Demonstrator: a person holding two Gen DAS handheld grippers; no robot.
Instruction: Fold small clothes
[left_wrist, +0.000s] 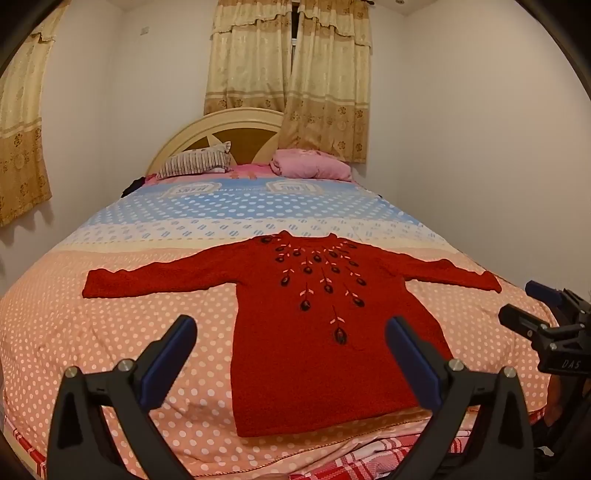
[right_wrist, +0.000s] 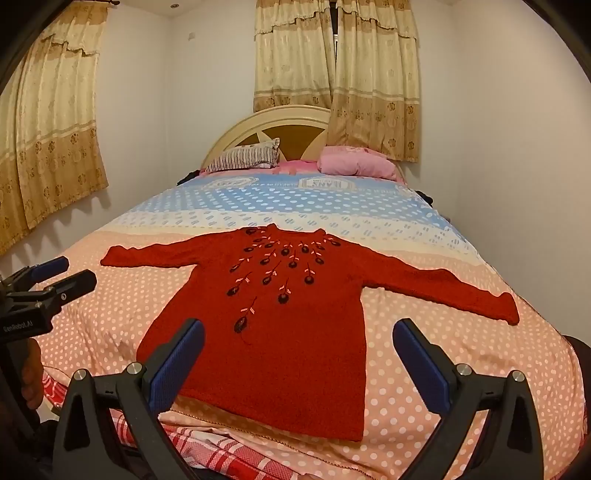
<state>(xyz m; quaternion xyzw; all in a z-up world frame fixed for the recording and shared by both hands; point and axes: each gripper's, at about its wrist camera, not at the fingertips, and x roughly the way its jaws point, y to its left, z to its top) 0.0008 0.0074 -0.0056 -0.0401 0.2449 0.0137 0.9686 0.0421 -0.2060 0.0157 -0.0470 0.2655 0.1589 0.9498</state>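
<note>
My left gripper (left_wrist: 291, 354) sits at the bottom of the left wrist frame, jaws spread wide, nothing between the blue pads (left_wrist: 168, 360). My right gripper (right_wrist: 299, 358) is the same in its own view: wide open, holding nothing. Both hang above the near edge of the bed, clear of the fabric as far as I can tell.

Each gripper shows in the other camera: the right one at the right edge of the left view, the left one at the left edge of the right view.

Under the near bed edge, a red-and-white checked cloth (right_wrist: 218, 454) pokes out at frame bottom.

The red sweater (left_wrist: 314, 332) lies flat, face up, centre of both frames, on the pink polka-dot bedsheet (left_wrist: 110, 332). Hem is nearest me, neck farthest. Both sleeves (left_wrist: 147, 280) are stretched out sideways, unfolded. Dark embroidered flower motifs (right_wrist: 273, 273) fan down from the neckline.

Beyond the neck, the sheet goes to blue and white bands. Upper centre: striped pillow (left_wrist: 195, 164) on the left, pink pillow (left_wrist: 314, 164) on the right, both against a cream headboard (left_wrist: 221, 122). Beige curtains (left_wrist: 295, 74) hang behind it and at upper left.
</note>
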